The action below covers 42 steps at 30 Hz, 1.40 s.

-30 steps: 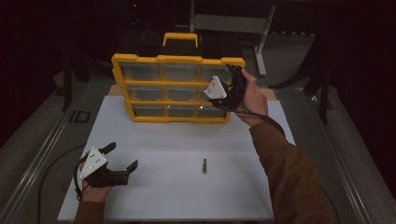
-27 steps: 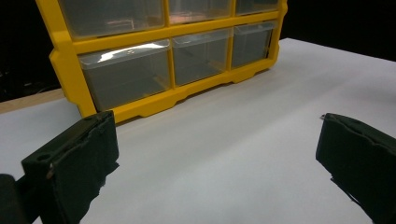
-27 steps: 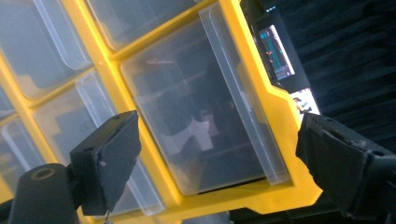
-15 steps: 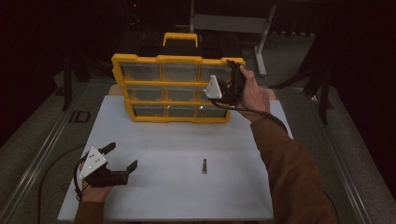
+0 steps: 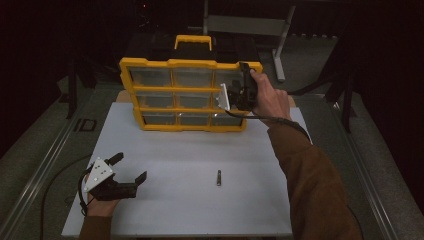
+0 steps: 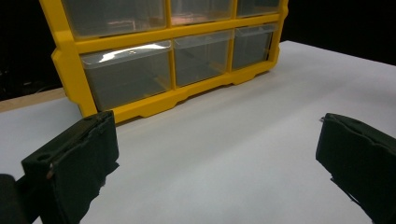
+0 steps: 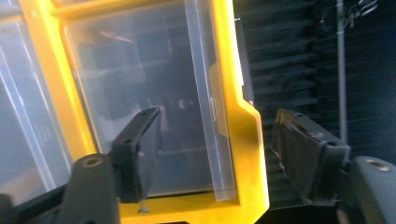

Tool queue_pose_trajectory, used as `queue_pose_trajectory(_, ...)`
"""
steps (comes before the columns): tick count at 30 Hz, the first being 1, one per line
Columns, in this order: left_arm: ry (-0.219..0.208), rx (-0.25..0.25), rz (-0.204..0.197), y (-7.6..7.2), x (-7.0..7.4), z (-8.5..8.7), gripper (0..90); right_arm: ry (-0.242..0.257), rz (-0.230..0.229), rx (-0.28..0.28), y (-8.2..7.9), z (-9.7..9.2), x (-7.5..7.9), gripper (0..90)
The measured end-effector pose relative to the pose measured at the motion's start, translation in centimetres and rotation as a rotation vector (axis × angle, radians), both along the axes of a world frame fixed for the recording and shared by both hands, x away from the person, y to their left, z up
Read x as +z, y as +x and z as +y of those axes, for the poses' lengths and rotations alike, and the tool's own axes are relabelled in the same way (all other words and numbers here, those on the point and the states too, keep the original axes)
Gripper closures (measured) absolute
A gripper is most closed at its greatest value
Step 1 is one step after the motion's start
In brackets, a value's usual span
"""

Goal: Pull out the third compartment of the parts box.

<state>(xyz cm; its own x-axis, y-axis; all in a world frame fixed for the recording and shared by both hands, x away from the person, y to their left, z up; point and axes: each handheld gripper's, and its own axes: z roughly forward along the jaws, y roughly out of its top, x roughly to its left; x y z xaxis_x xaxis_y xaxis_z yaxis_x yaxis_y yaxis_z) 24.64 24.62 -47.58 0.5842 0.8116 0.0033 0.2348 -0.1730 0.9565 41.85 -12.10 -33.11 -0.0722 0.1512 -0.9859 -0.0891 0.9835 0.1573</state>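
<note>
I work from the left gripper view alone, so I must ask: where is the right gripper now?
Observer: The right gripper is at the top right corner of the yellow organizer. Its jaws have just been closing, with the yellow side frame between them, and they do not seem to press on it yet.
Operator: Does something lie on the table that I miss?
Observer: Yes, a small dark pin-like piece lies alone on the white table, to the right of the left gripper.
Operator: Has the organizer anything on top?
Observer: A yellow handle.
</note>
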Motion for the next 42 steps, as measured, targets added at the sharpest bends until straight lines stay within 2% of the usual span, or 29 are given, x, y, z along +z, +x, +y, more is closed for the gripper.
queue_pose_trajectory(1, 0.0, 0.0, 0.0, 0.0, 0.0, 0.0, 0.0, 0.0, 0.0, 0.0, 0.0, 0.0, 0.0, 33.5)
queue_pose_trajectory(4, 0.001, 0.001, 0.001, 0.0, 0.0, 0.0, 0.0, -0.042, -0.047, -0.013, 0.3, 0.0, -0.4, 42.0)
queue_pose_trajectory(9, 0.001, 0.002, 0.004, 0.0, 0.0, 0.0, 0.0, -0.043, -0.075, -0.023, 0.5, -0.1, -0.3, 49.2)
queue_pose_trajectory(13, -0.004, 0.001, 0.003, 0.0, 0.0, 0.0, 0.0, -0.067, -0.099, -0.042, 0.7, -0.2, -0.4, 54.8)
queue_pose_trajectory(15, -0.004, 0.002, 0.003, 0.0, 0.0, 0.0, 0.0, -0.067, -0.097, -0.045, 0.8, -0.4, -0.5, 56.8)
queue_pose_trajectory(29, -0.003, 0.0, 0.004, 0.0, 0.0, 0.0, 0.0, -0.119, -0.142, -0.044, 0.8, -0.6, -0.9, 59.0)
queue_pose_trajectory(42, 0.002, 0.001, 0.007, 0.0, 0.0, -0.1, 0.0, -0.118, -0.149, -0.042, 0.3, -0.6, -0.8, 56.0)
